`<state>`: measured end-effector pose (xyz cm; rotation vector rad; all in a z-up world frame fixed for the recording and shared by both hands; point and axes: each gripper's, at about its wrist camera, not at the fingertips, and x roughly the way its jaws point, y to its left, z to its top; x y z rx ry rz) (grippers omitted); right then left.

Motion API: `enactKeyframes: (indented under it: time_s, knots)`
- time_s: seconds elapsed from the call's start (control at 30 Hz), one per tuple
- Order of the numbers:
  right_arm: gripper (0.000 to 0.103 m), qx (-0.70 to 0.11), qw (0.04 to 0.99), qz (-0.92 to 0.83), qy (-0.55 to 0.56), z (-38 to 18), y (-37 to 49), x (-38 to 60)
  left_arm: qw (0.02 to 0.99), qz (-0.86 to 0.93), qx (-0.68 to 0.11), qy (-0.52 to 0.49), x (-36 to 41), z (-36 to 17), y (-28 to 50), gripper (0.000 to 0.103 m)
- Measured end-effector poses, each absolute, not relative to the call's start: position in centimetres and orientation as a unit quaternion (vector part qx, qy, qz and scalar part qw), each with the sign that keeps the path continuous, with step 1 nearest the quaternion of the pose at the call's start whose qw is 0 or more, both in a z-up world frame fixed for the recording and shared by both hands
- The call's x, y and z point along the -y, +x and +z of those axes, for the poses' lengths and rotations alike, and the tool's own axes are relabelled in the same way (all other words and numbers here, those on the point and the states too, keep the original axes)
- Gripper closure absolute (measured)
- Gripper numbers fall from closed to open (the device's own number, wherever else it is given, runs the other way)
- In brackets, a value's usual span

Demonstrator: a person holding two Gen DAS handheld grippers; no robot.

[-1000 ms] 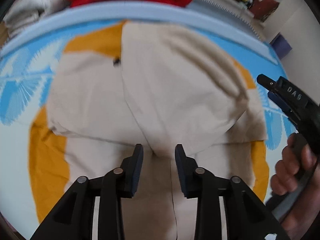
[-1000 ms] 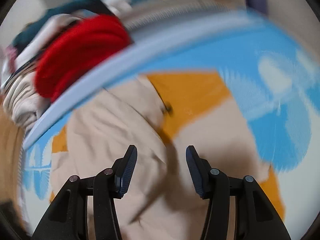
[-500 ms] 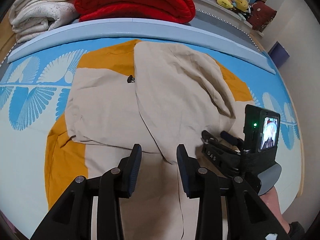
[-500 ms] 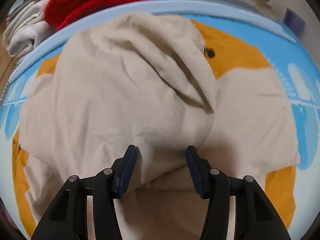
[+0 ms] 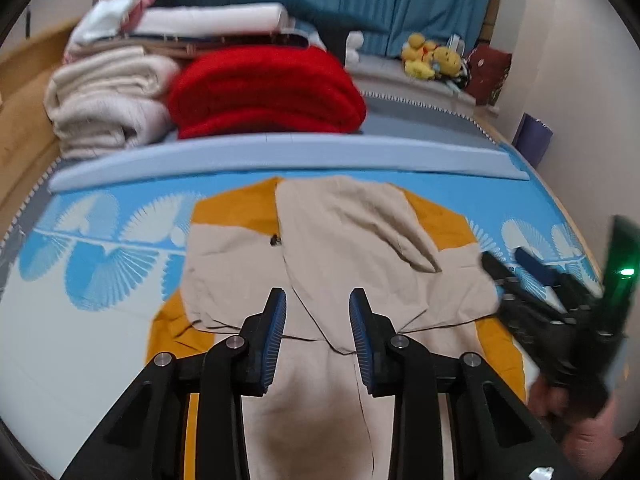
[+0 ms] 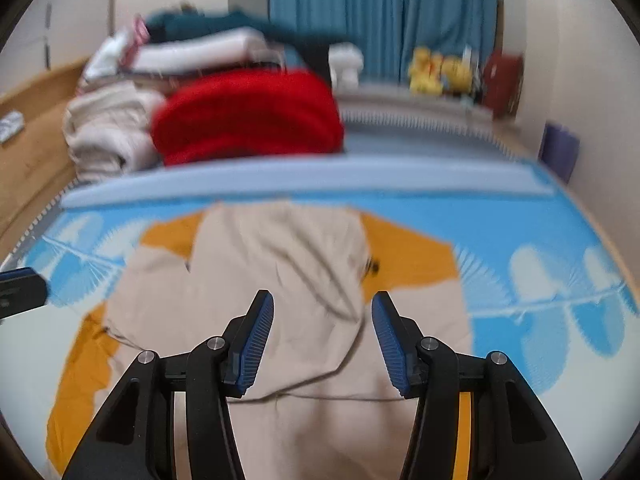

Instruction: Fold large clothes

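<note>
On the blue patterned mat [image 5: 120, 320], a beige-and-orange cloth jacket [image 5: 340, 264] was laid half-folded. Nothing was held: the left gripper [image 5: 316, 332] was closing, the right gripper [image 6: 322, 340] half-spread. A fresh grasp seemed needed next.

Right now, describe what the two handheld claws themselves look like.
Both look alike: the left claw and right claw have matte black angular linkage arms with silver round pivot pins, ending in two fingers with blue ribbed pads. Seen from the left wrist view, the right claw's black body carries a lit green indicator light.
</note>
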<state>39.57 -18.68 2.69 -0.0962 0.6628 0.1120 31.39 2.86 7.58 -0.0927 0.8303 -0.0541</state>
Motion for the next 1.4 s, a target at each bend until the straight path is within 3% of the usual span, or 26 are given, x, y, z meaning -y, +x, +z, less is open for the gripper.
enactKeyframes:
  time_s: [0.2, 0.27, 0.33, 0.37, 0.53, 0.77, 0.93, 1.0, 1.17, 1.27, 1.4]
  knots:
    - [0.055, -0.289, 0.957, 0.03, -0.018, 8.5, 30.7, 21.1, 0.929, -0.009, -0.37, -0.021, -1.6, 8.4, 24.0, 0.074]
    - [0.079, -0.282, 0.959, 0.029, -0.021, 9.4, 27.1, 22.4, 0.924, -0.007, -0.381, -0.032, -1.3, 7.6, 21.1, 0.079]
    - [0.094, -0.286, 0.958, 0.026, -0.025, 9.7, 24.3, 23.8, 0.915, -0.013, -0.401, -0.048, -1.0, 6.5, 18.1, 0.086]
    - [0.095, -0.294, 0.955, 0.023, -0.022, 9.7, 22.7, 24.8, 0.912, -0.016, -0.407, -0.049, -0.8, 6.1, 17.1, 0.091]
    - [0.095, -0.316, 0.949, 0.008, 0.0, 9.5, 16.9, 28.4, 0.911, -0.045, -0.408, -0.02, -1.3, 5.8, 11.8, 0.094]
    - [0.09, -0.375, 0.926, 0.015, 0.048, 5.8, 12.4, 33.8, 0.906, -0.045, -0.421, -0.014, -9.8, 3.2, 9.1, 0.095]
    - [0.09, -0.427, 0.901, -0.047, 0.065, -0.7, 10.4, 37.9, 0.878, -0.009, -0.472, -0.076, -15.8, -3.7, 8.1, 0.096]
    - [0.09, -0.446, 0.888, -0.043, 0.102, -2.3, 10.6, 39.3, 0.84, 0.025, -0.522, -0.147, -18.3, -6.4, 8.3, 0.099]
    - [0.088, -0.511, 0.85, -0.067, 0.107, -6.3, 11.7, 40.9, 0.805, 0.078, -0.54, -0.233, -21.8, -8.8, 8.7, 0.099]
    - [0.081, -0.546, 0.825, -0.072, 0.123, -8.3, 12.0, 41.4, 0.783, 0.102, -0.557, -0.257, -22.9, -10.4, 8.6, 0.093]
    - [0.066, -0.576, 0.802, -0.078, 0.136, -10.3, 12.3, 41.8, 0.766, 0.113, -0.579, -0.255, -23.7, -11.9, 8.6, 0.075]
